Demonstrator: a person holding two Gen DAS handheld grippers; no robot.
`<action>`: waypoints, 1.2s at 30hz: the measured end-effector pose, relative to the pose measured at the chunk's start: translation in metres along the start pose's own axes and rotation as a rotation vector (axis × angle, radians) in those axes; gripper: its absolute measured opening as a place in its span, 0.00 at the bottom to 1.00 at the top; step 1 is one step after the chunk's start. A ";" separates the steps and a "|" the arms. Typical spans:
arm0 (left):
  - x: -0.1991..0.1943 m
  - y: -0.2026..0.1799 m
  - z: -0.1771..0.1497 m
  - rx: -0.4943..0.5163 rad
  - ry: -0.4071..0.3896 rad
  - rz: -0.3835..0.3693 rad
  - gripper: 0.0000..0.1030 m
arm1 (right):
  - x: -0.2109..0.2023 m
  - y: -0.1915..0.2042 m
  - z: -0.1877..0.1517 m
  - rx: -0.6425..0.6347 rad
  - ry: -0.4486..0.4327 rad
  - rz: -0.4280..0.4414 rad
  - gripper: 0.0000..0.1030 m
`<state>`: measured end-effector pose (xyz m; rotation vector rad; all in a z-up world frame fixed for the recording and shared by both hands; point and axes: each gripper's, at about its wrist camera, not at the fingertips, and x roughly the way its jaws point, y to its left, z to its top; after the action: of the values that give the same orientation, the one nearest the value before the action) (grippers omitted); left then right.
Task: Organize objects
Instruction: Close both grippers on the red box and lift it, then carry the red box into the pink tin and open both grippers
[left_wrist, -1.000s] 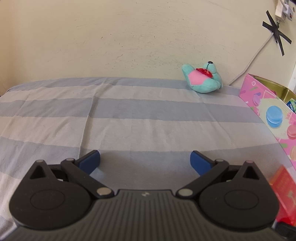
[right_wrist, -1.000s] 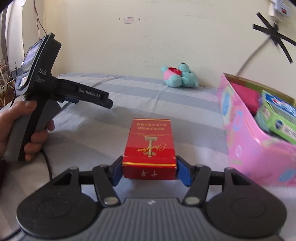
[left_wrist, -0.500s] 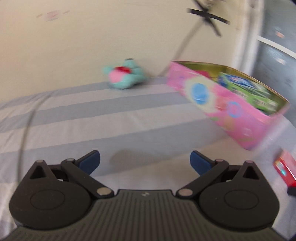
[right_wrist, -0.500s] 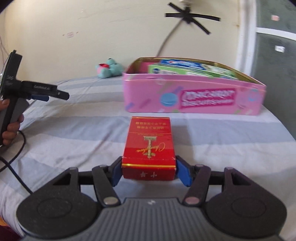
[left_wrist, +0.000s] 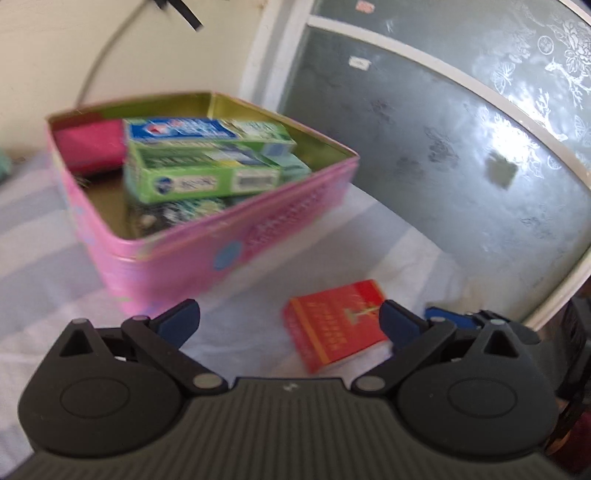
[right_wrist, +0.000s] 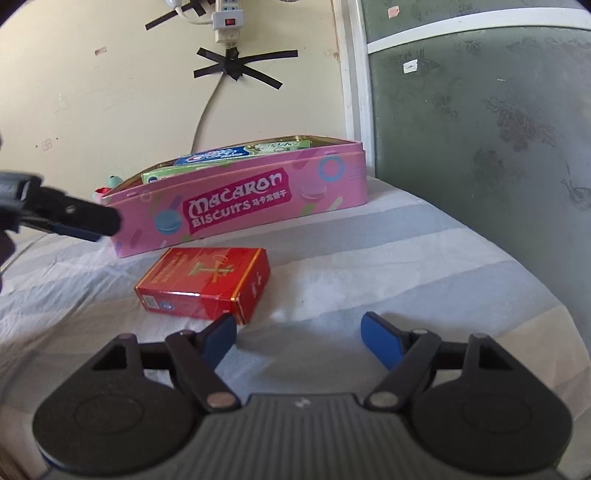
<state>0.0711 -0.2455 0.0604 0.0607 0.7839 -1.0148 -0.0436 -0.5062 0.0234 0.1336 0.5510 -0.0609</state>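
Tin (right_wrist: 236, 206): sitting on the striped sheet (right_wrist: 369, 273), at its far side, close to the wall (right_wrist: 110, 92) behind it.
Cartons (left_wrist: 203, 162): lying stacked inside the tin, filling its right part.
Soft bundle (left_wrist: 88, 146): lying in the tin's far left corner, beside the cartons.
Flat box (right_wrist: 205, 282): lying on the sheet just in front of the tin, apart from it.
Plush toy (right_wrist: 110, 184): peeking out behind the tin's left end.
Glass panel (right_wrist: 480, 129): standing right of the tin, beyond the sheet's edge.
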 end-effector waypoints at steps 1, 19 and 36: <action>0.006 -0.003 0.000 -0.009 0.018 -0.015 1.00 | 0.000 -0.001 -0.001 -0.003 -0.003 0.013 0.75; 0.049 -0.018 0.000 0.037 0.088 -0.020 0.83 | 0.019 0.030 0.004 -0.108 -0.054 0.121 0.44; -0.002 0.015 0.066 -0.042 -0.097 0.061 0.84 | 0.021 0.055 0.091 -0.164 -0.181 0.214 0.42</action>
<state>0.1193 -0.2614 0.1052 -0.0003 0.7106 -0.9361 0.0266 -0.4648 0.0949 0.0260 0.3571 0.1793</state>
